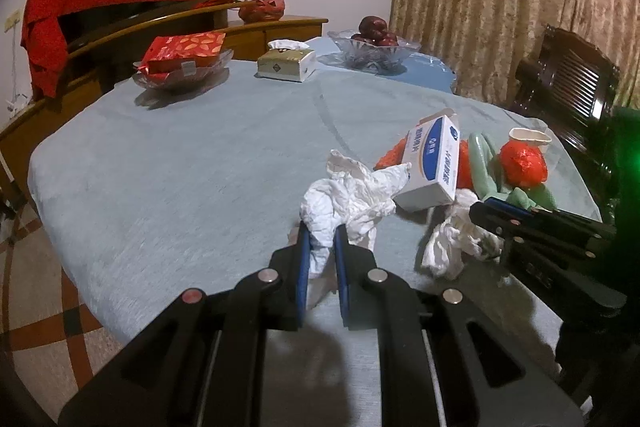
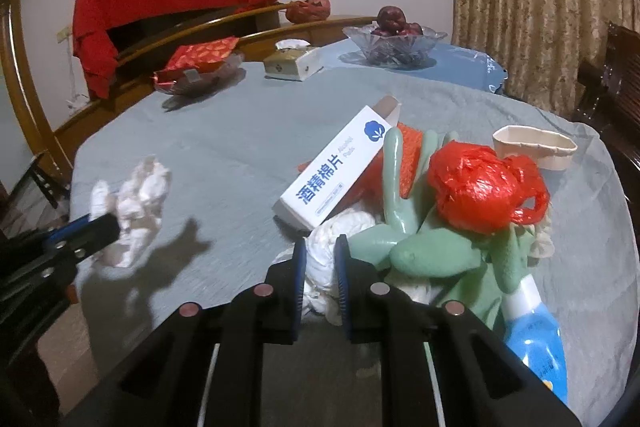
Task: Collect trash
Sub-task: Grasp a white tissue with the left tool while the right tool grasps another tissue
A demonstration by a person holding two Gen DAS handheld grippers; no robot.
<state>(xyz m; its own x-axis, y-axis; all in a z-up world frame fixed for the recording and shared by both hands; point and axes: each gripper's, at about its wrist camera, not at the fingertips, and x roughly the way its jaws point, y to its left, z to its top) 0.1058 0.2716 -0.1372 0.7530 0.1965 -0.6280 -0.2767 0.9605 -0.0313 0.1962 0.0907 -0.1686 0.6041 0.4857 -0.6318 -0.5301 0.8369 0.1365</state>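
Note:
My left gripper [image 1: 321, 227] is shut on a crumpled white tissue [image 1: 348, 201] and holds it just above the grey-blue tablecloth [image 1: 180, 163]; that tissue also shows in the right wrist view [image 2: 134, 211]. My right gripper [image 2: 320, 241] is shut on another crumpled white tissue [image 2: 320, 259], also seen in the left wrist view [image 1: 452, 243]. Beside it lies a trash pile: a white-and-blue alcohol pad box [image 2: 336, 173], a green rubber glove [image 2: 424, 243], a crumpled red plastic bag [image 2: 480, 187], a crushed paper cup [image 2: 534, 147] and a blue spray bottle [image 2: 536, 339].
At the far side stand a glass dish with red packets [image 1: 184, 61], a tissue box [image 1: 286, 63] and a glass fruit bowl [image 1: 374, 49]. A dark wooden chair [image 1: 568, 83] stands at the right, curtains behind. The table edge drops to a patterned floor [image 1: 48, 307] on the left.

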